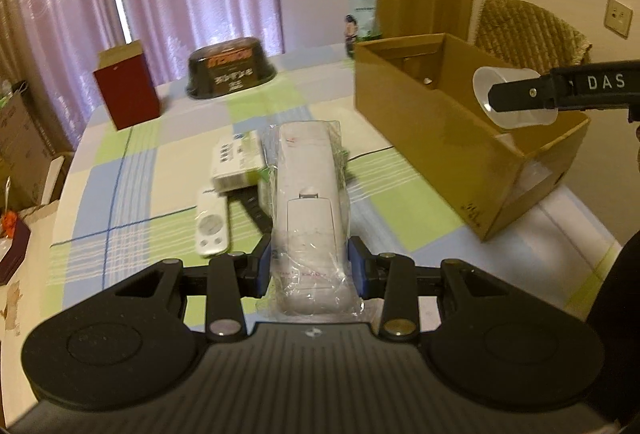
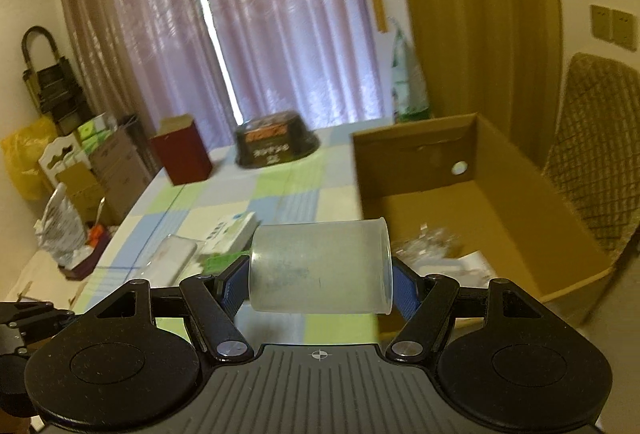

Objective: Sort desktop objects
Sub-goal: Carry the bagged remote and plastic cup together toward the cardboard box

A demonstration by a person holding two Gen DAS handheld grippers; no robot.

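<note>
Cardboard box point(image 1: 460, 137), open-topped at two o'clock on the table point(image 1: 132, 169), is the likely drop spot. The left gripper point(image 1: 311, 266) pinches a plastic-wrapped remote point(image 1: 308, 201) by one end; slick film could let it slide out. The right gripper point(image 2: 320, 282) squeezes a translucent cup point(image 2: 320, 268) sideways over the box's rim; it may buckle or pop free.

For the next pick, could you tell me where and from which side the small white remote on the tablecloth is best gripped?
Grip the small white remote across its narrow width near mid-body, coming from above. It lies flat and slim, and the green-and-white box crowds its far end.
</note>
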